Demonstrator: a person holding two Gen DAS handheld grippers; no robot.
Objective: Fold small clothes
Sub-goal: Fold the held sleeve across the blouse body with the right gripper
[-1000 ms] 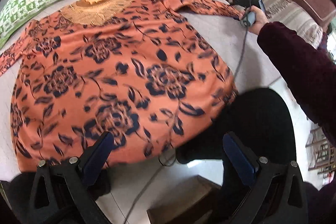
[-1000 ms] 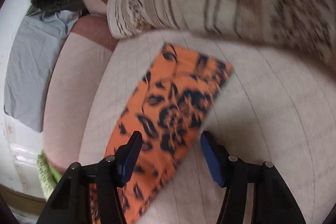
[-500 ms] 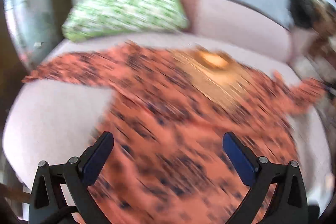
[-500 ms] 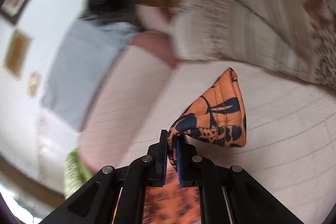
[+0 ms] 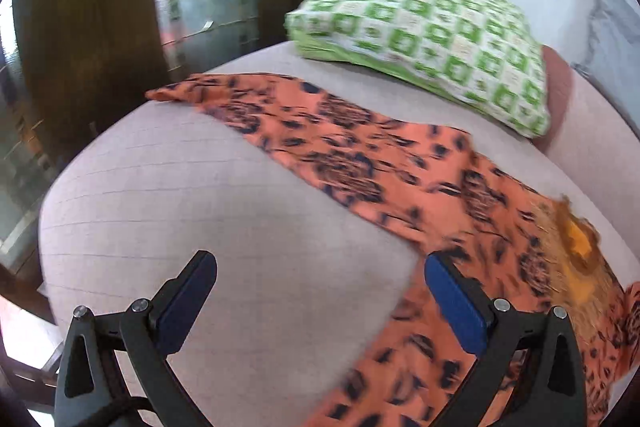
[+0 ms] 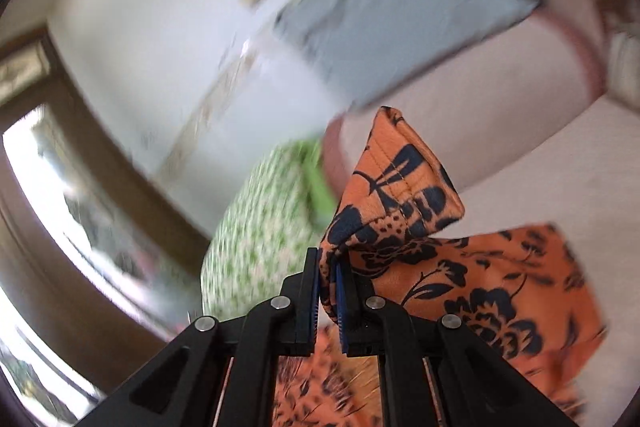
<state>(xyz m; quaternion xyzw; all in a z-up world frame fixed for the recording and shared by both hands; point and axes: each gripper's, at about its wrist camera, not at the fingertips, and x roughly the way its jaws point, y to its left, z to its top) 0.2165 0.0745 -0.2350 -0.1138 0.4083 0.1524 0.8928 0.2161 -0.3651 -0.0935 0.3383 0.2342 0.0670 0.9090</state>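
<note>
Item: orange flowered top (image 5: 400, 163), lying spread on the pale couch seat (image 5: 224, 195). Folding judged barely begun; body and collar lie flat, no finished fold visible.

Right tongs (image 6: 328, 291): jaws pressed together on the cuff of one sleeve (image 6: 400, 187), which stands up above the tips; the sleeve's remaining length drapes to the right of them over the garment. Judged the first sleeve fold, under way.

Left tongs (image 5: 320, 291): jaws wide apart, holding nothing, above bare seat. The other sleeve (image 5: 280, 119) runs ahead of them from far left toward the collar (image 5: 572, 247) at right, flat and unfolded.

Remaining, as judged: lay the held sleeve across the body, fold the second sleeve, then fold the body.

Surroundings: green checked pillow (image 5: 432, 39) beyond the far sleeve, close to it; grey cloth (image 6: 400, 7) on the couch back. Nothing lies on the garment itself.
</note>
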